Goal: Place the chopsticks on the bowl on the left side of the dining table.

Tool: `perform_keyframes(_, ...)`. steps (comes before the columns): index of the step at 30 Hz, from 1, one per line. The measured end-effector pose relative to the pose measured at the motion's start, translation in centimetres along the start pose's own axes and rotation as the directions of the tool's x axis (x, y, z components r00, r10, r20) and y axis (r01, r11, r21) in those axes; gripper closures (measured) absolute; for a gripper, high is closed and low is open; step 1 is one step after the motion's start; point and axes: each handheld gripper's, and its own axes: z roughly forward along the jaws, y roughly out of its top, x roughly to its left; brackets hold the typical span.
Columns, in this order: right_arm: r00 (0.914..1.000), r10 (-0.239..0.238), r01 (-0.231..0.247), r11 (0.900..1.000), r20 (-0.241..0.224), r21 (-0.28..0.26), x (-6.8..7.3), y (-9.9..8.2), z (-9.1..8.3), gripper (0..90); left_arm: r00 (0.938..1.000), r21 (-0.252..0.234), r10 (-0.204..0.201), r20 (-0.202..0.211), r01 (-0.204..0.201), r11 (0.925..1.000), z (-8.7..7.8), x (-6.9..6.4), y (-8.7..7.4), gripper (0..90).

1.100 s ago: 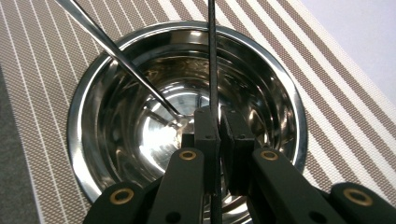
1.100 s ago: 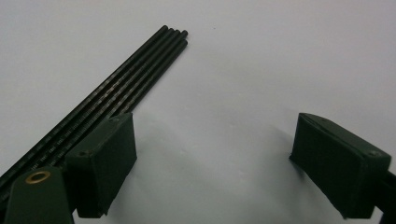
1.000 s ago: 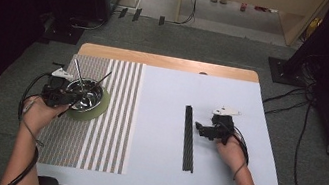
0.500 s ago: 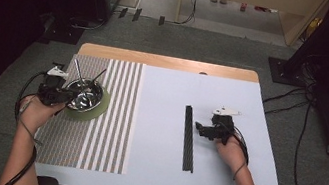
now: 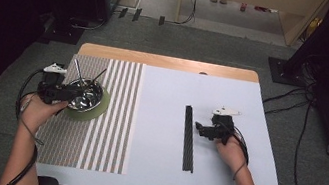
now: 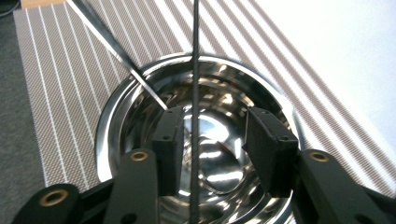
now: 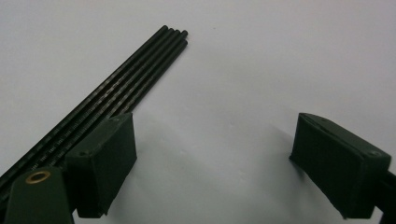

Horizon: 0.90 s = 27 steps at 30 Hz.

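Note:
A shiny steel bowl (image 5: 84, 97) (image 6: 140, 93) sits on a green round mat (image 5: 100, 108) at the left. Two thin rods lean in it. One black rod (image 6: 195, 70) (image 5: 98, 75) stands between the jaws of my left gripper (image 5: 72, 93) (image 6: 217, 121), which have just been opening; neither pad presses on it. The other rod (image 6: 107, 39) (image 5: 78, 70) leans off to the left. On the white sheet lies a bundle of black rods (image 5: 189, 137) (image 7: 126, 74). My right gripper (image 5: 199, 128) (image 7: 219, 135) rests open just right of the bundle, with nothing between its fingers.
A striped placemat (image 5: 94, 136) covers the table's left part; a white sheet (image 5: 151, 161) covers the rest. The table's wooden far edge (image 5: 167, 62) shows at the back. Cables (image 5: 293, 101) trail over the floor at the right.
The left gripper's jaws have parted from the black rod, which now leans in the bowl on its own. Both hands have stayed in place.

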Motion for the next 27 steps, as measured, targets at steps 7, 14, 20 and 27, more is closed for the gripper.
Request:
perform_keyframes(7,1.0,-0.001,0.001,1.0,0.0,0.0,0.0,0.0,0.0,13.6,0.9997,-0.011,0.004,0.026,-0.004,0.9999,-0.1,-1.2,0.7,46.0)
perform_keyframes(14,1.0,-0.002,0.002,1.0,0.0,0.0,0.0,0.0,0.0,13.6,0.9987,-0.018,0.026,0.045,-0.025,0.9995,0.2,-2.7,1.5,37.8)
perform_keyframes(20,1.0,-0.002,0.002,1.0,0.0,-0.001,0.0,0.0,0.0,13.6,0.9974,-0.025,0.041,0.059,-0.04,0.9989,0.7,-4.0,1.9,36.1)
perform_keyframes(27,1.0,-0.001,0.001,1.0,0.0,-0.001,0.0,0.0,0.0,13.6,0.9946,-0.03,0.081,0.066,-0.079,0.9964,1.1,-5.5,2.4,34.7)
